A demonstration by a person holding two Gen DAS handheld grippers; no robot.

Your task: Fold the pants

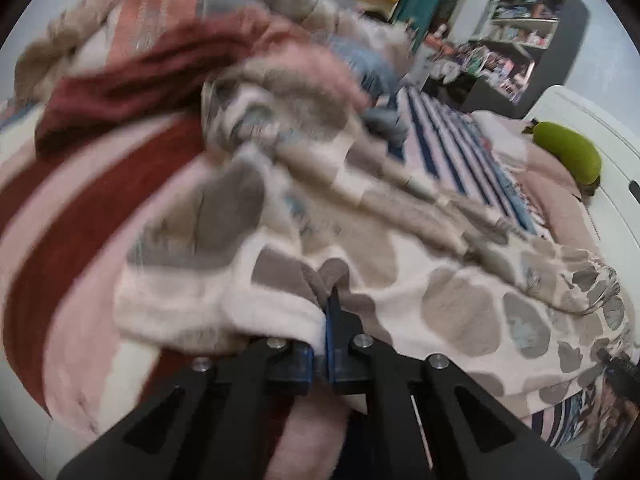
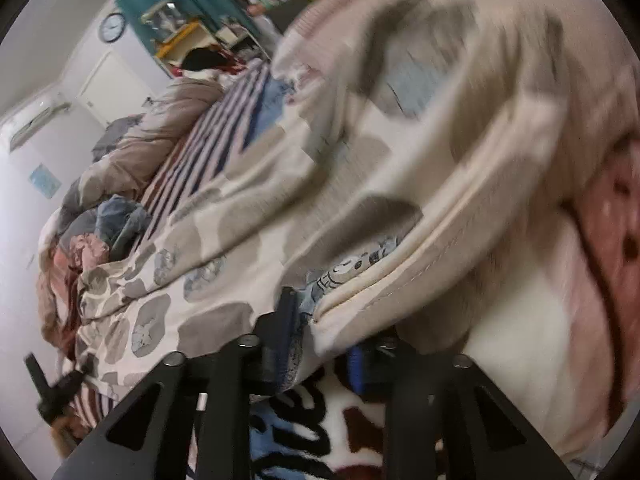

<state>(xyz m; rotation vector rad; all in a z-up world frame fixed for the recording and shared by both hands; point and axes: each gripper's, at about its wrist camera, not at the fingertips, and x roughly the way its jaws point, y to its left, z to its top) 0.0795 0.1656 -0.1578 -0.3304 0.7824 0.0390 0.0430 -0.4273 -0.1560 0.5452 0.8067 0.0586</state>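
Item: patterned pants [image 1: 460,304], lying on the bed [image 1: 452,136]. We are pinching the near edge in the left gripper [image 1: 329,320] and the hem in the right gripper [image 2: 316,320]; next, carrying it far-side to fold.

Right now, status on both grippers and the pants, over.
Left gripper shut on cream fleece pants with grey-brown patches. Right gripper shut on their stitched hem. Pants bunched, unfolded. Green plush clear.

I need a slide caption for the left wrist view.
Left tool shut on the spotted cream pants, spread over a striped bed.
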